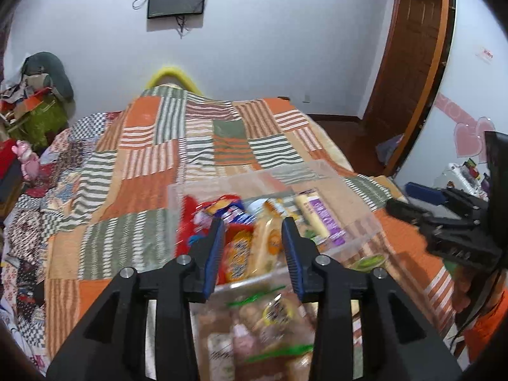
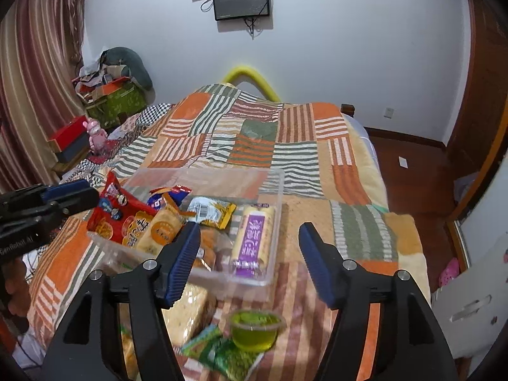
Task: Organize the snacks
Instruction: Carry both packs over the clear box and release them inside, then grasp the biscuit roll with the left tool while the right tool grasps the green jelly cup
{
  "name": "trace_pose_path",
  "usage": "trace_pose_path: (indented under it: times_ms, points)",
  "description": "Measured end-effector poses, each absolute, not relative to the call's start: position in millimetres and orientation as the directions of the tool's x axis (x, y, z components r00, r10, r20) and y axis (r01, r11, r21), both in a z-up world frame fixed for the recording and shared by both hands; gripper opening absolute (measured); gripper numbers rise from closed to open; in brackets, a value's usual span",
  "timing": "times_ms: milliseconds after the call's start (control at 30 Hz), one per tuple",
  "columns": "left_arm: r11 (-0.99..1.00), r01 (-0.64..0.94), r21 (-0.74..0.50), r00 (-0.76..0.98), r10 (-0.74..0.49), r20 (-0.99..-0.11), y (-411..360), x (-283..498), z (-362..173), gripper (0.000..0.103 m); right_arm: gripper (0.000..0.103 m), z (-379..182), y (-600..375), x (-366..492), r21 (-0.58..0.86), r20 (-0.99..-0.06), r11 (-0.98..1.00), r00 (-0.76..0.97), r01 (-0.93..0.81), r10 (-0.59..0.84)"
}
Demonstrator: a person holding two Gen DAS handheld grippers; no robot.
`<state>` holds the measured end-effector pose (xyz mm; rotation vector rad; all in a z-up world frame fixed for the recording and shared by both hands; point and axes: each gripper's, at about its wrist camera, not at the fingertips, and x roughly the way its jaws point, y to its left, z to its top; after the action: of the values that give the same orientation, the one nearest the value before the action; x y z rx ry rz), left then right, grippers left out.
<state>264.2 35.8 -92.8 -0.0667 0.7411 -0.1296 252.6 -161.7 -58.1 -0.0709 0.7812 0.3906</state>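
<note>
Both my grippers, left gripper (image 1: 252, 250) and right gripper (image 2: 250, 260), hang released; clear bin (image 2: 276, 190) mid-frame holds most snacks, green jelly cup (image 2: 255, 330) and packets at bottom remain

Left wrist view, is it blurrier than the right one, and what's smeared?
Left wrist view: yes, motion blur smears the snacks in the clear bin and the bag nearest the lens. Right wrist view: sharper; the purple-labelled pack and green jelly cup stay crisp. Both views: fisheye bending and dark corners.
</note>
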Motion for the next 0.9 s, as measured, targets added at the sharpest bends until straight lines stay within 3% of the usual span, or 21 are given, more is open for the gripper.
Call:
trace_pose_path:
  times_ms: [433,600,900]
  points:
    - [0.997,0.028,-0.074,0.644,-0.075,-0.762,76,228,-139,0.043,0.065,-81,-185,224,0.079,-0.739,0.941,0.614,-0.328,0.276]
    - [1.000,0.014,-0.007,0.586,-0.014,-0.810,79,222,-172,0.043,0.065,-101,-189,217,0.096,-0.775,0.947,0.574,-0.306,0.264]
    - [0.993,0.023,-0.114,0.558,-0.107,-0.823,82,211,-197,0.043,0.065,-125,-190,212,0.132,-0.813,0.946,0.514,-0.298,0.275]
